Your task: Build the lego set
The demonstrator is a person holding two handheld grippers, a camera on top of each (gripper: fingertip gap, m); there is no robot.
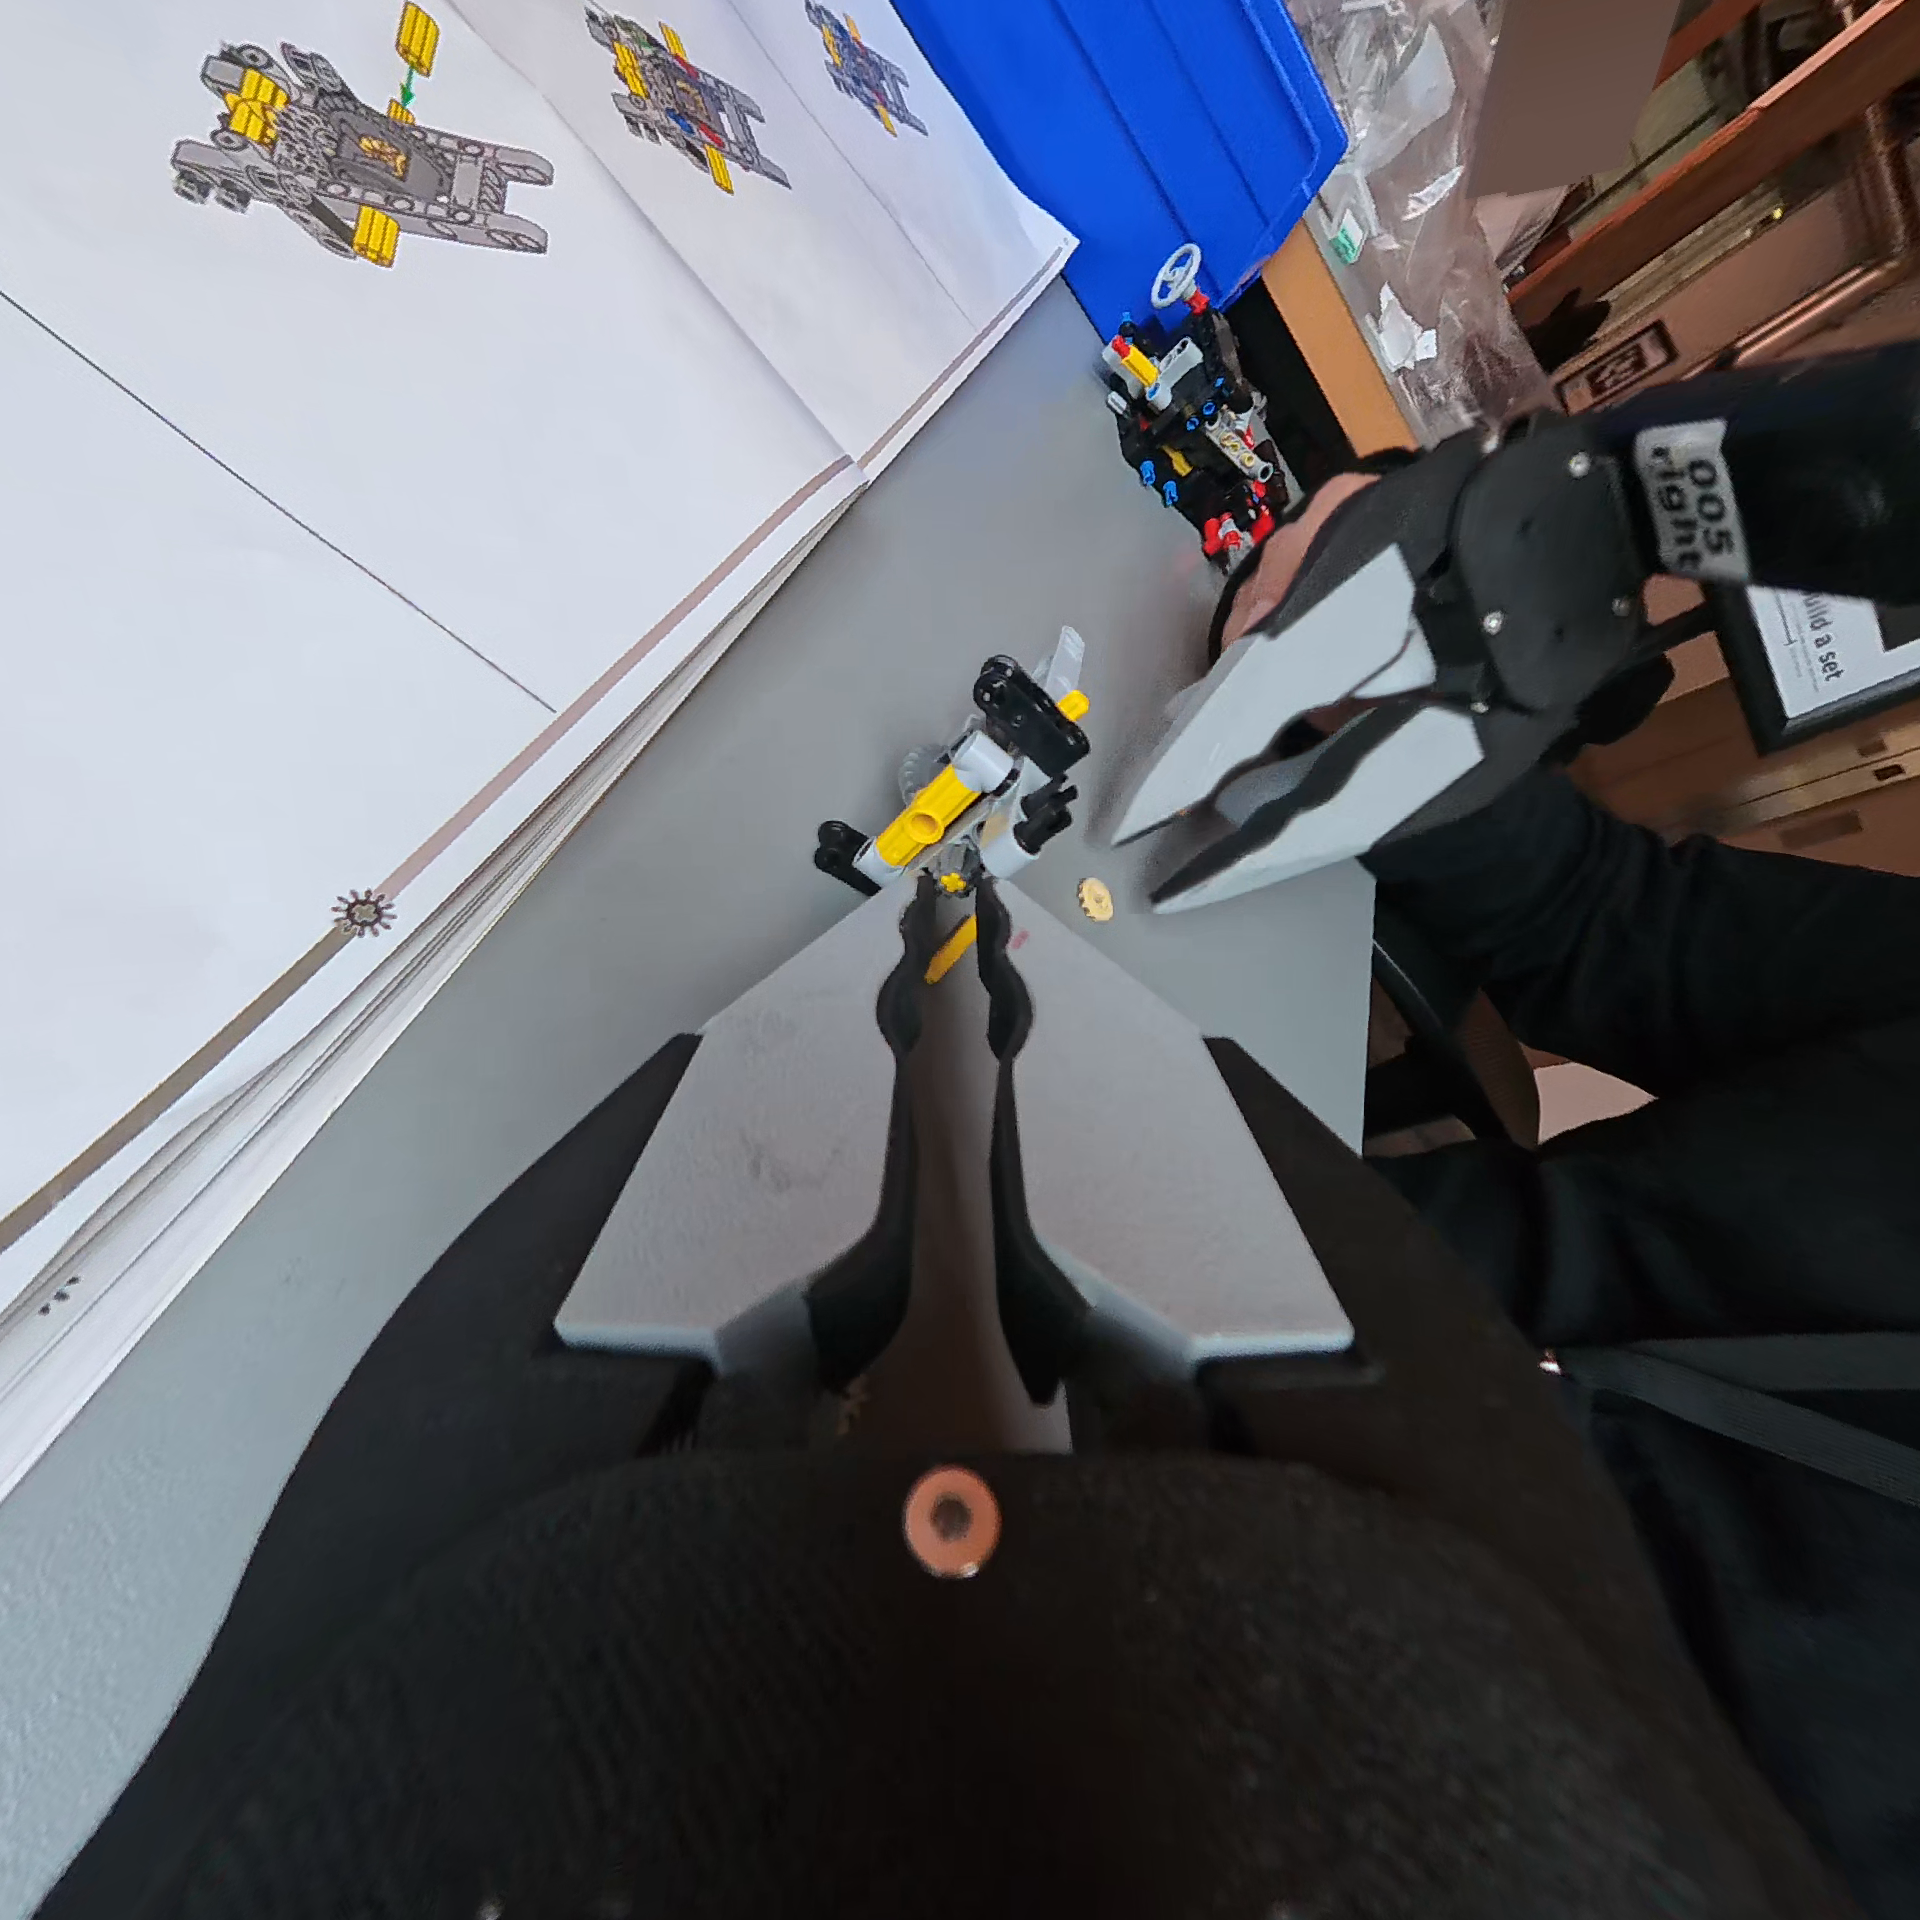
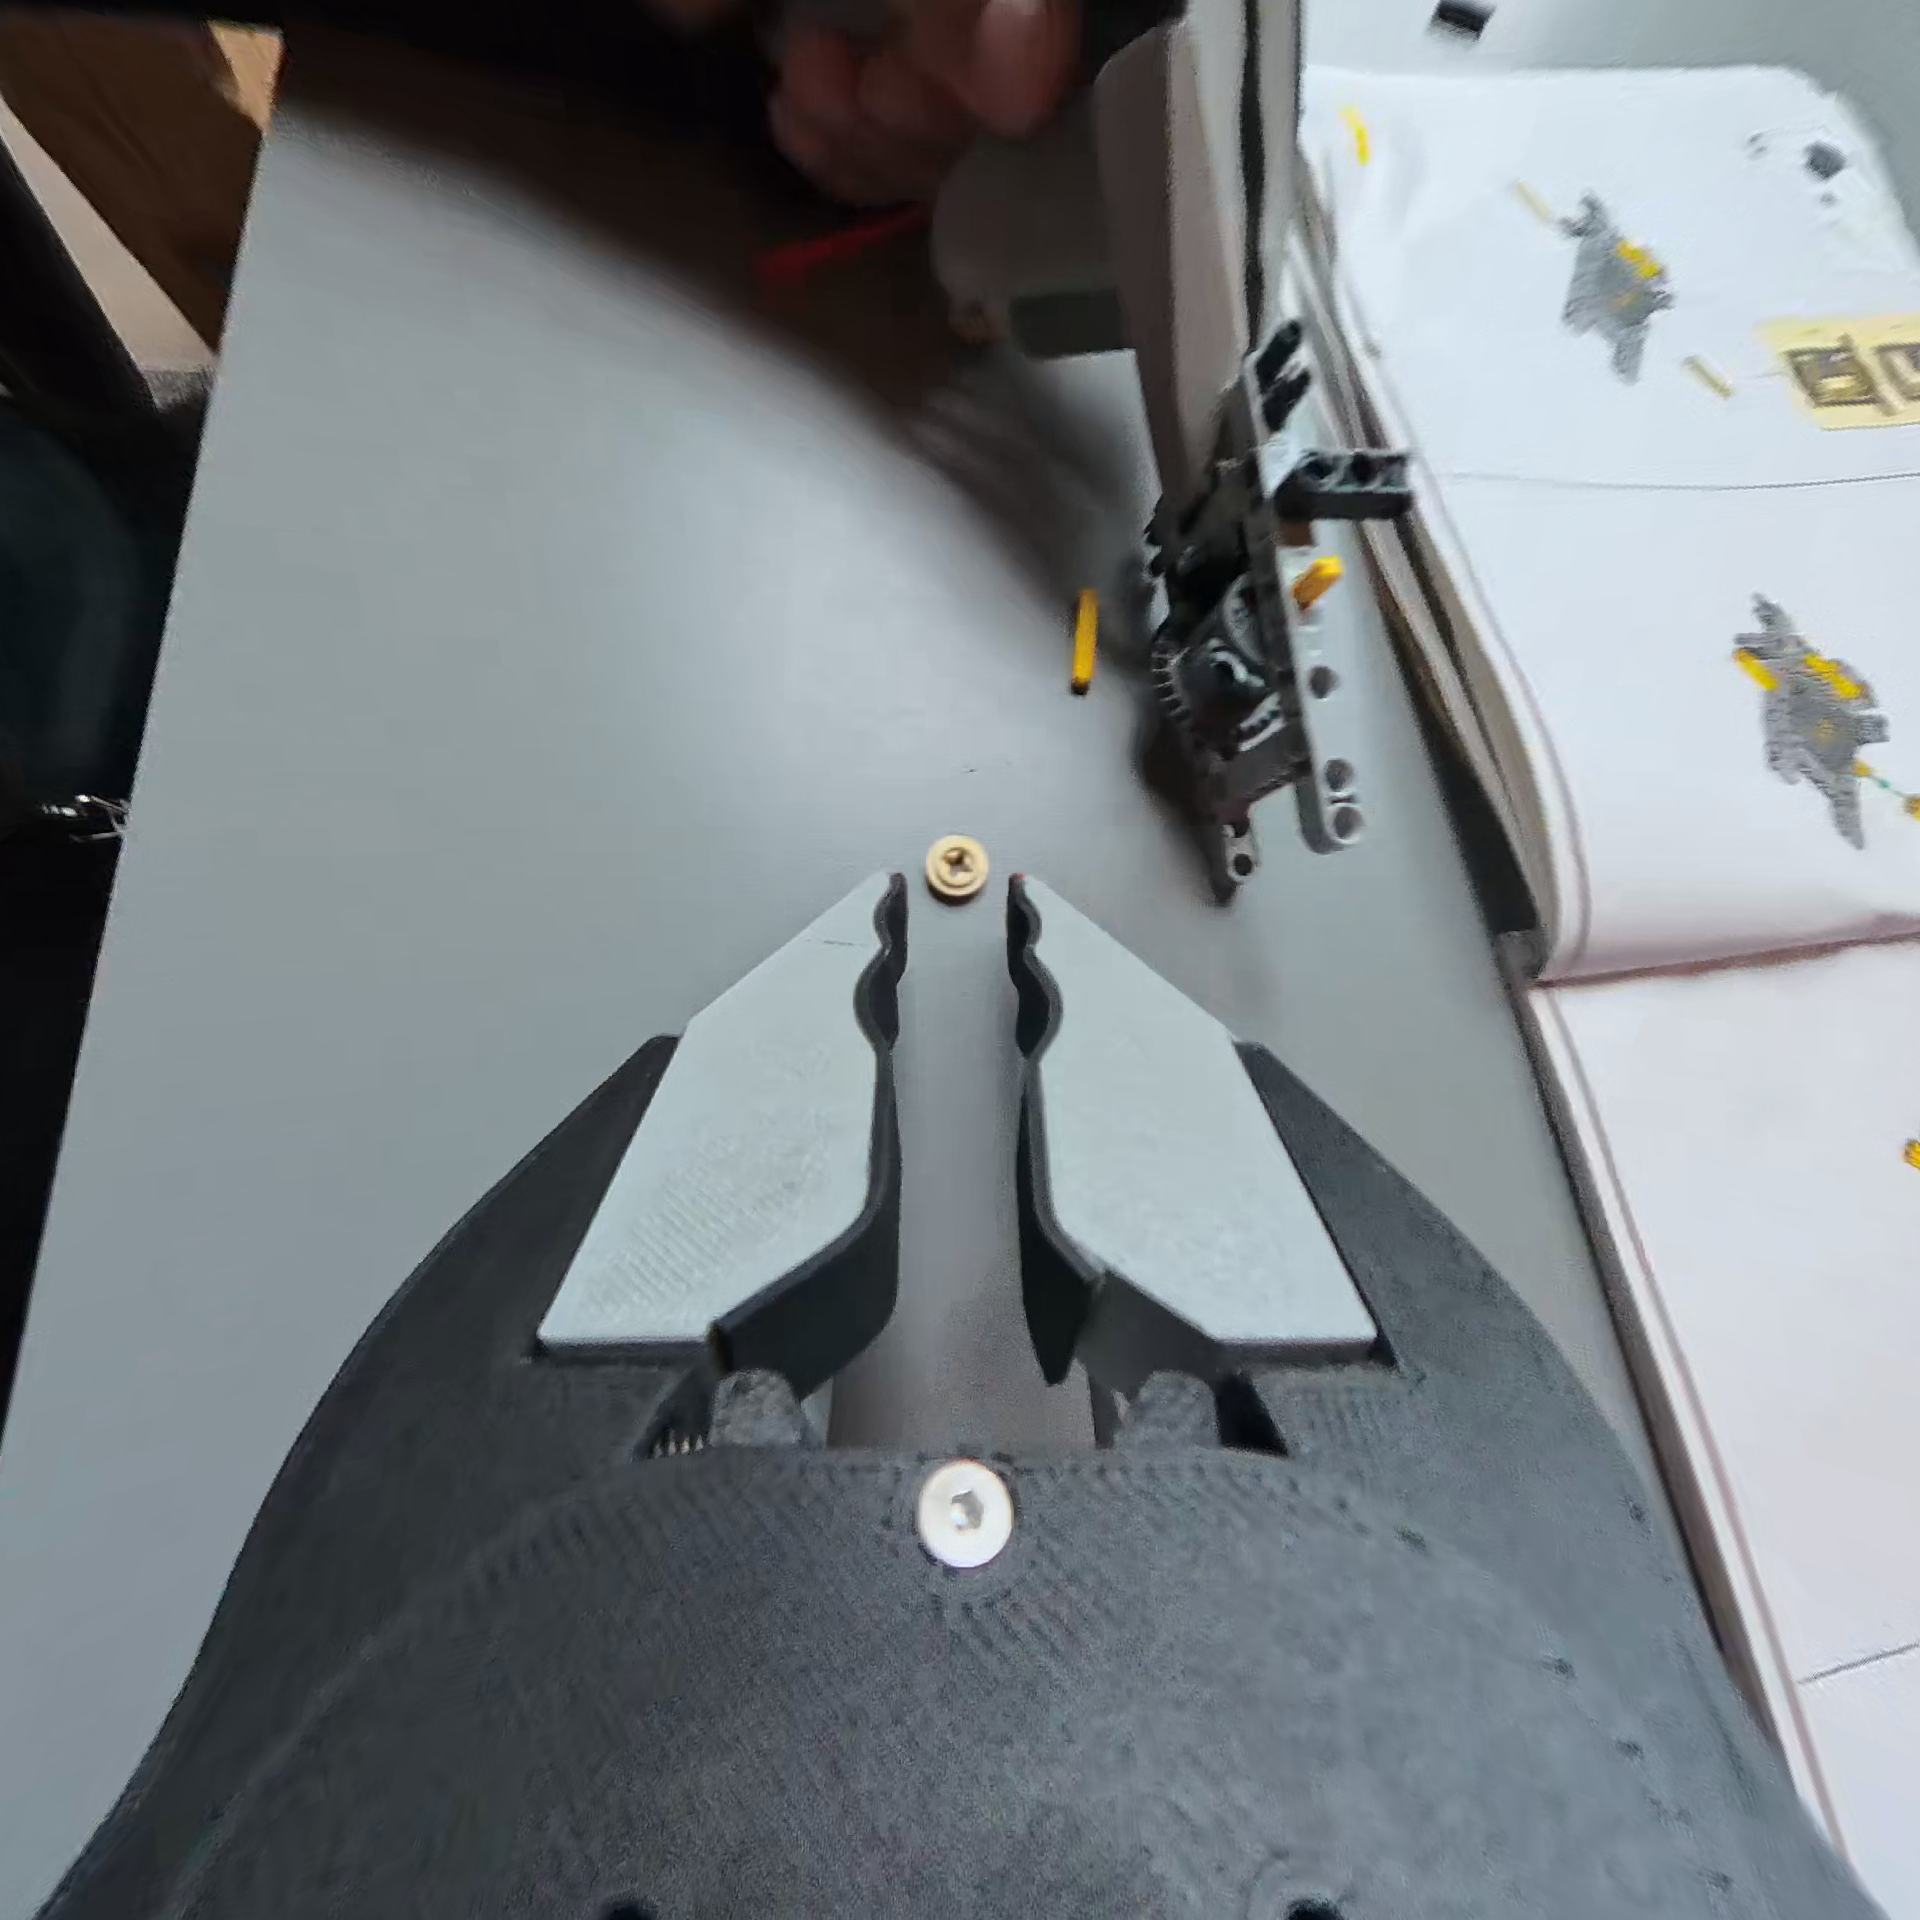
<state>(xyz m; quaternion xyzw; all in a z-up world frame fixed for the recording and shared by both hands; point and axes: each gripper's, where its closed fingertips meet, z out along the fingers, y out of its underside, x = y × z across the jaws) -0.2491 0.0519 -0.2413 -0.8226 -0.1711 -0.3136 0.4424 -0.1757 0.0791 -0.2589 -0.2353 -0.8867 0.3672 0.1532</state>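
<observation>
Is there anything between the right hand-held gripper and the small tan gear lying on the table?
Nothing visible. The right hand-held gripper is open, and the tan gear lies on bare grey table just ahead of its fingertips. The yellow axle and the partly built lego assembly sit farther off, beyond and to the side.

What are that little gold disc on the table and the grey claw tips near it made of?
The tan-gold disc looks like moulded plastic: smooth, slightly glossy, with a cross-shaped hole. It might pass for brass. The right claw looks 3D-printed in matte grey plastic, with fine layer lines showing. Its black wavy fingertips may be rubbery, but that is unclear.
</observation>
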